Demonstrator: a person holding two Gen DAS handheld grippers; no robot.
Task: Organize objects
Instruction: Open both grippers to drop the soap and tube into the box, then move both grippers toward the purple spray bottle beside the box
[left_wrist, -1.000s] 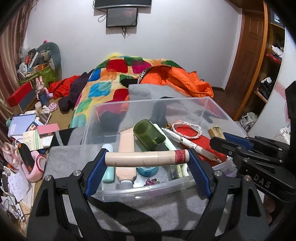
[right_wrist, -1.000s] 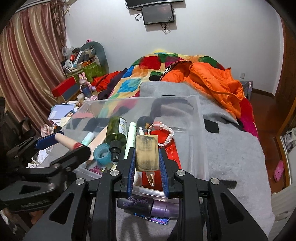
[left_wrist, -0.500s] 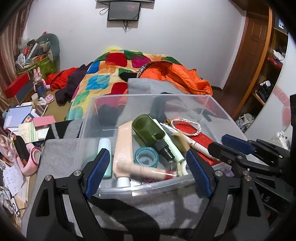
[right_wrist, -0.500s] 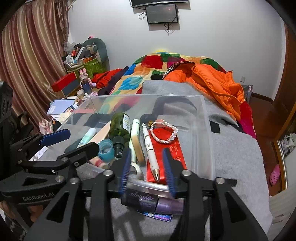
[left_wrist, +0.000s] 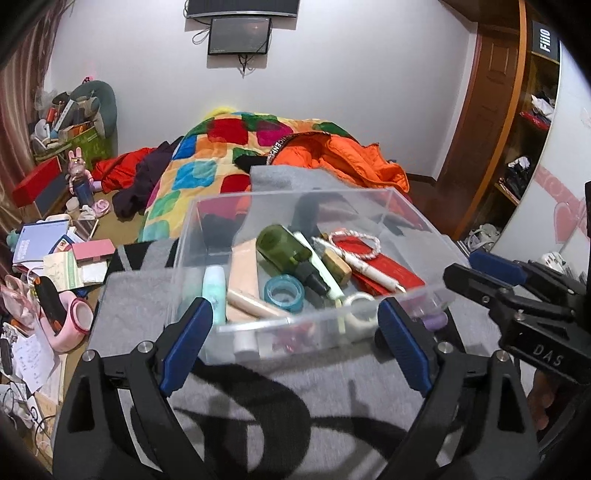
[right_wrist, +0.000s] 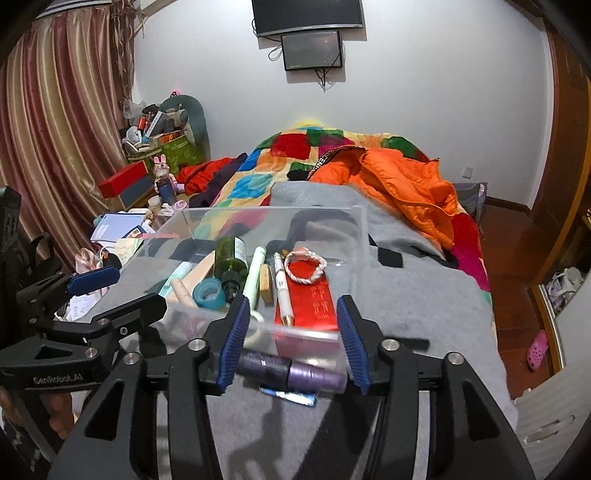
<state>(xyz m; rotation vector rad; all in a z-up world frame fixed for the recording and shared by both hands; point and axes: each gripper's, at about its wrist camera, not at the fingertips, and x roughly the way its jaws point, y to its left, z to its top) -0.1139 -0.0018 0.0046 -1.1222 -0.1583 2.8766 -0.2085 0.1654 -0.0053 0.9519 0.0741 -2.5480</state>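
Left wrist view: the left gripper (left_wrist: 295, 328) stands with jaws wide apart and empty, at the near wall of the clear plastic storage box (left_wrist: 406, 210) on the grey blanket (left_wrist: 314, 387). Inside lie a dark green glass bottle (left_wrist: 284, 251), a cream cylindrical tube (left_wrist: 255, 304), a teal tape roll (left_wrist: 284, 291), a white pen (left_wrist: 365, 267) and a red flat packet (left_wrist: 384, 266).

Right wrist view: the right gripper (right_wrist: 291, 339) is spread and holds nothing. A purple cosmetic tube (right_wrist: 295, 371) lies on the blanket between its fingers, just outside the box. A white-and-pink rope bracelet (right_wrist: 304, 266) rests on the red packet.
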